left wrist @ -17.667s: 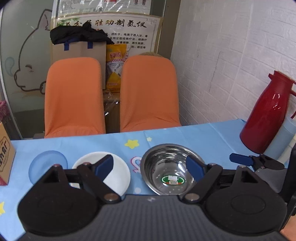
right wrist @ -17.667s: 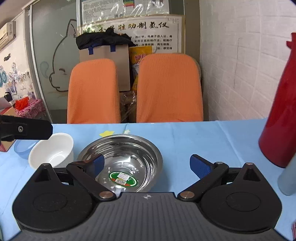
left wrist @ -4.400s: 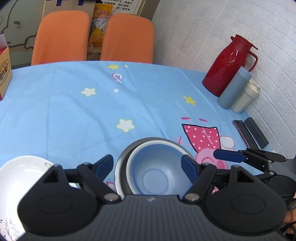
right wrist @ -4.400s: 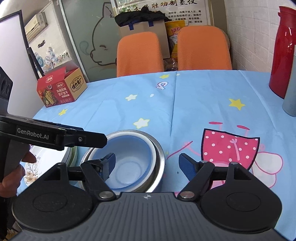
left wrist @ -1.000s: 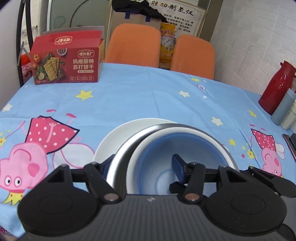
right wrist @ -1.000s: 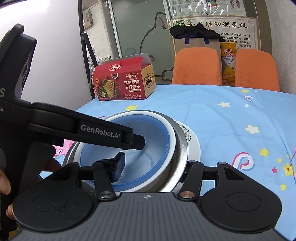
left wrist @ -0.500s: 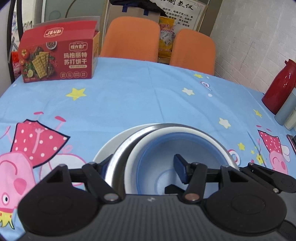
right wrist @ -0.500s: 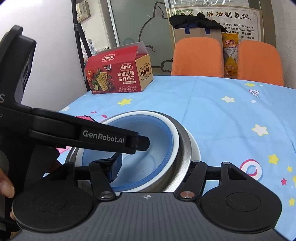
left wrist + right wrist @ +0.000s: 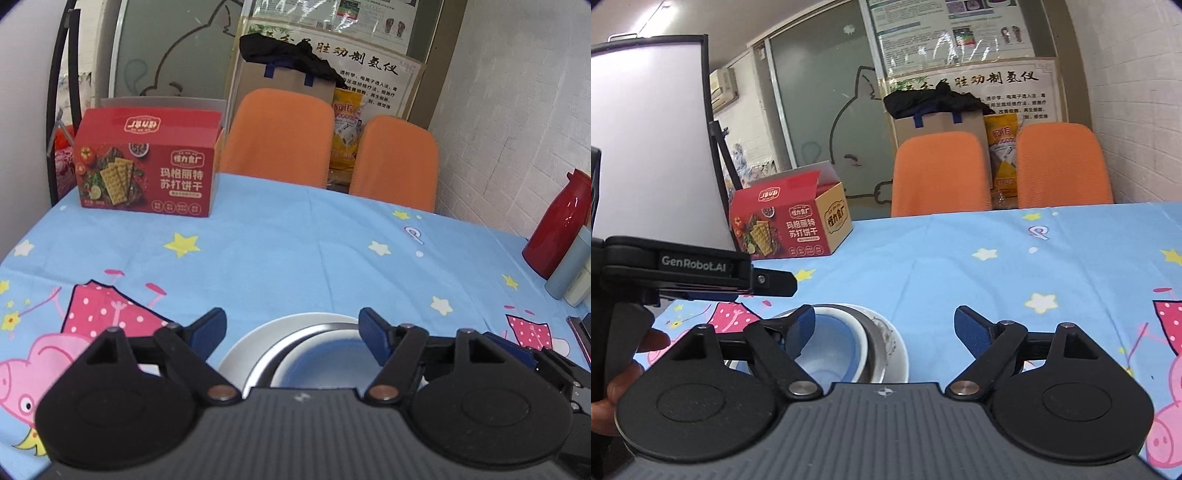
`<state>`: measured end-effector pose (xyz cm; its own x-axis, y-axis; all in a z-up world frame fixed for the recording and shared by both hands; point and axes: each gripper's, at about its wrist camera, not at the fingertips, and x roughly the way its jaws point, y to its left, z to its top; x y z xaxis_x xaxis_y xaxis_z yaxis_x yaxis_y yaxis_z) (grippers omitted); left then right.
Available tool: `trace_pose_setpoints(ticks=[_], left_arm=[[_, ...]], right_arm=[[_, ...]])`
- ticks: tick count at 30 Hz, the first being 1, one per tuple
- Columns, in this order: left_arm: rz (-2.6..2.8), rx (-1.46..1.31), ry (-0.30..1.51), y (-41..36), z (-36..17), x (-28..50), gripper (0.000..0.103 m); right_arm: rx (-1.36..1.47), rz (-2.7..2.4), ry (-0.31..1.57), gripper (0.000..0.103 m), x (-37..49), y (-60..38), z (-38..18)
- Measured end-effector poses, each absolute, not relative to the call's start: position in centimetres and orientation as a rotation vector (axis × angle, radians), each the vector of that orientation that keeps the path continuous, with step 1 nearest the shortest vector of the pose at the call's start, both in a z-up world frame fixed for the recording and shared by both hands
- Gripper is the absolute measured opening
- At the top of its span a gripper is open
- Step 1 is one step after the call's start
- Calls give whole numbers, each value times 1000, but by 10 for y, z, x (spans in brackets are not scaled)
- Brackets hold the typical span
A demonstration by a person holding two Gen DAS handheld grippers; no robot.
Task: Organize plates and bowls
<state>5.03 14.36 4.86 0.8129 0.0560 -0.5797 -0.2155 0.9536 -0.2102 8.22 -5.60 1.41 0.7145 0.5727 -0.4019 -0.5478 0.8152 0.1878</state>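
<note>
Left gripper (image 9: 293, 332): jaws opening, pads clear of the stack, nothing pinched. Right gripper (image 9: 884, 330): spread to its widest, holding nothing; its left pad overlaps the blue bowl (image 9: 831, 350) in view, contact unclear.

Stack near the counter's (image 9: 295, 251) near edge: blue bowl inside steel bowl (image 9: 269, 360), on white plate (image 9: 243, 350), just below both grippers.

Only the right view shows a hand (image 9: 613, 391) on the left gripper's handle; only the left shows the red flask (image 9: 561, 225) at the right edge
</note>
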Motion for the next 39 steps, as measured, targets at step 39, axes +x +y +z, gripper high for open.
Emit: trace_pose_setpoints(ticks=[39], left_arm=[[151,-73,592,11,17,-44,71]], right_arm=[[129,440,459,103,10,-158,-16]])
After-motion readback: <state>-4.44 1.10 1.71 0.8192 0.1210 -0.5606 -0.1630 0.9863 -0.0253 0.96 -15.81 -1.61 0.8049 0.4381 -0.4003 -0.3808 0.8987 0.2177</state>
